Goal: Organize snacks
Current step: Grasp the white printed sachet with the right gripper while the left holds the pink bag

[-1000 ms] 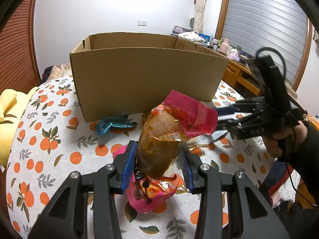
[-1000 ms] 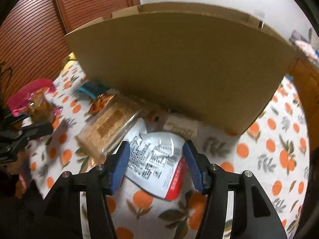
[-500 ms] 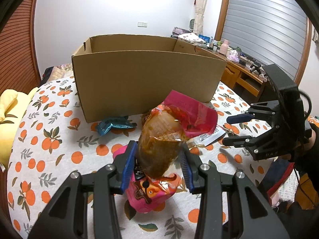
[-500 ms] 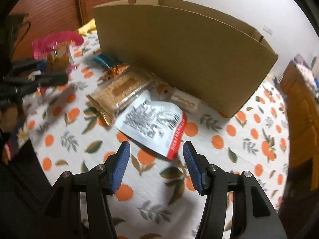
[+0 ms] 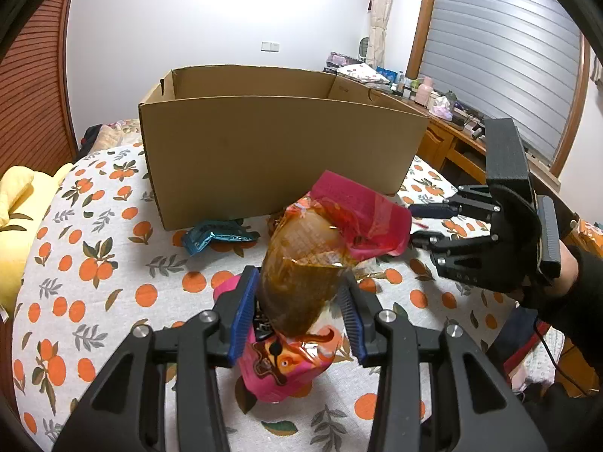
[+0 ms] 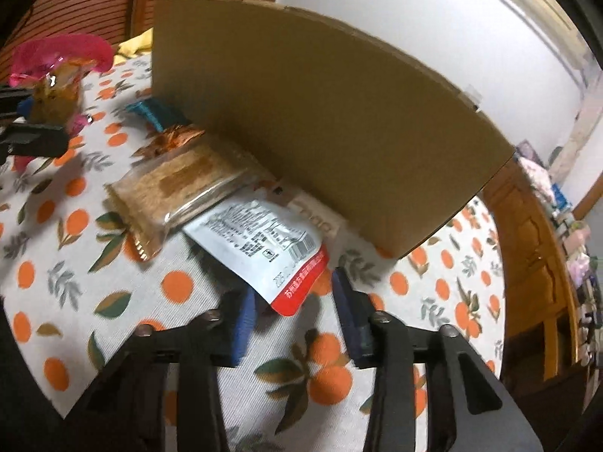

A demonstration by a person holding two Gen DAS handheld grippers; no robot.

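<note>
Pink-topped snack bag (image 5: 301,271), clamped upright between the left hand-held gripper's (image 5: 297,312) pads above the orange-print worktop (image 5: 75,263), unchanged from a second before. Right hand-held gripper (image 6: 294,312): jaws just narrowed, gap remaining, red-edged corner of the white pouch (image 6: 264,241) between the pads, untouched; earlier they straddled its middle. Cardboard box (image 5: 279,150) stood behind; blue packet (image 5: 215,237) lay at its base.

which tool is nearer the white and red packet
Right. The right tool sits at the white and red packet, whose red edge lies between its closing fingers. The left tool is farther off, shut on a pink snack bag.
</note>
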